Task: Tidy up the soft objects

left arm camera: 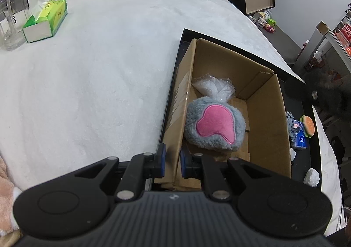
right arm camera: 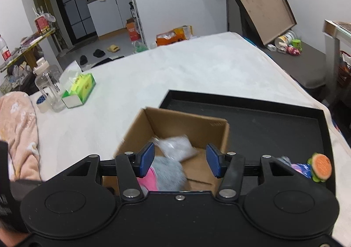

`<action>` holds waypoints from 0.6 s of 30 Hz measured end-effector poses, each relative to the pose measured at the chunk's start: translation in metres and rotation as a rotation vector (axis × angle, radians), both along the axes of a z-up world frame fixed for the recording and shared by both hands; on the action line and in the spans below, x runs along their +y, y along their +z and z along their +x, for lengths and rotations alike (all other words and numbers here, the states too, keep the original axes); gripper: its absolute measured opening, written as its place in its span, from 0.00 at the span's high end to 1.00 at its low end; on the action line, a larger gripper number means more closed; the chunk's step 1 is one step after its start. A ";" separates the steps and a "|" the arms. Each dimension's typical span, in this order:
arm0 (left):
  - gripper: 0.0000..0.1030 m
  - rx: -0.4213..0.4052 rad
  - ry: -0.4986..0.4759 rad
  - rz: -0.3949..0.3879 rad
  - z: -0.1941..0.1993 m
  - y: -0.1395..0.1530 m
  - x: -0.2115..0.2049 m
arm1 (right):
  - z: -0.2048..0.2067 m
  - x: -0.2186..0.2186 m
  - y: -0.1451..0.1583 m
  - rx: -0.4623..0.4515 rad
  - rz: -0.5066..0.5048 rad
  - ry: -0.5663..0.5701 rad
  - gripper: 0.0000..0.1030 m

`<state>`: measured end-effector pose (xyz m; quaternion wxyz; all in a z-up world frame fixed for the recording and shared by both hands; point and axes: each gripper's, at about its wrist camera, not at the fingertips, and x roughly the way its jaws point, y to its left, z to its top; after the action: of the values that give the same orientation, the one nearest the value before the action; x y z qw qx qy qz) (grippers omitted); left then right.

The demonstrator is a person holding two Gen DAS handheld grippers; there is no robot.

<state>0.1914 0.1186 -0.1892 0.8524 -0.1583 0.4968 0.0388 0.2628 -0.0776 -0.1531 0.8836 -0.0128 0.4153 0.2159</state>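
A cardboard box (left arm camera: 265, 119) stands in a black tray (left arm camera: 302, 159) on the white bed. In the box lie a grey plush with a pink patch (left arm camera: 215, 126) and a clear plastic bag (left arm camera: 212, 87). My left gripper (left arm camera: 172, 160) is shut on the box's near left wall. In the right wrist view my right gripper (right arm camera: 180, 161) hangs open just above the box (right arm camera: 186, 124), with the plush (right arm camera: 169, 172) and the bag (right arm camera: 175, 148) below its blue pads and nothing pressed between them. A burger toy (right arm camera: 321, 167) and other small soft toys (left arm camera: 295, 126) lie in the tray (right arm camera: 274, 128), right of the box.
A green tissue box (left arm camera: 46, 19) and a clear jar (left arm camera: 11, 19) stand at the bed's far left. A pink blanket (right arm camera: 19, 124) lies at the left edge. A white lump (left arm camera: 311, 176) sits in the tray's near corner. A board leans on the wall beyond the bed.
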 end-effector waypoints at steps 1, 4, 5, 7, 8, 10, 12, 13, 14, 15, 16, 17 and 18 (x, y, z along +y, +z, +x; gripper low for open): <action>0.89 -0.001 -0.001 0.001 0.000 0.000 0.000 | -0.001 -0.004 -0.001 0.006 -0.005 -0.004 0.49; 0.89 -0.002 -0.003 0.009 0.000 0.002 -0.001 | -0.004 -0.012 -0.003 0.015 -0.012 -0.013 0.49; 0.89 -0.004 -0.004 0.013 -0.001 0.003 -0.002 | -0.005 -0.014 -0.003 0.016 -0.016 -0.014 0.49; 0.89 -0.007 -0.005 0.020 0.000 0.004 -0.003 | -0.006 -0.019 -0.003 0.016 -0.023 -0.018 0.47; 0.89 -0.008 -0.007 0.024 0.000 0.005 -0.003 | -0.006 -0.022 -0.003 0.015 -0.025 -0.021 0.47; 0.89 -0.007 -0.007 0.028 0.000 0.005 -0.004 | -0.007 -0.028 -0.002 0.012 -0.032 -0.026 0.46; 0.88 -0.005 -0.006 0.033 0.000 0.005 -0.005 | -0.007 -0.036 0.000 0.005 -0.038 -0.033 0.44; 0.88 -0.003 -0.006 0.036 0.000 0.005 -0.005 | -0.007 -0.040 0.001 0.002 -0.043 -0.041 0.43; 0.88 0.001 -0.005 0.039 0.001 0.006 -0.006 | -0.007 -0.045 0.001 0.000 -0.047 -0.047 0.43; 0.87 0.003 -0.005 0.041 0.002 0.006 -0.007 | -0.007 -0.050 0.001 -0.001 -0.050 -0.053 0.43; 0.86 0.000 -0.004 0.046 0.002 0.008 -0.007 | -0.008 -0.055 0.001 -0.001 -0.052 -0.059 0.43; 0.85 -0.005 -0.006 0.052 0.002 0.009 -0.008 | -0.009 -0.061 0.001 0.000 -0.053 -0.066 0.43; 0.85 -0.008 -0.009 0.062 0.003 0.010 -0.009 | -0.010 -0.066 0.000 0.001 -0.057 -0.072 0.43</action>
<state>0.1941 0.1096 -0.1788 0.8590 -0.1300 0.4927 0.0496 0.2532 -0.1435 -0.1534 0.8898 -0.0230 0.4221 0.1723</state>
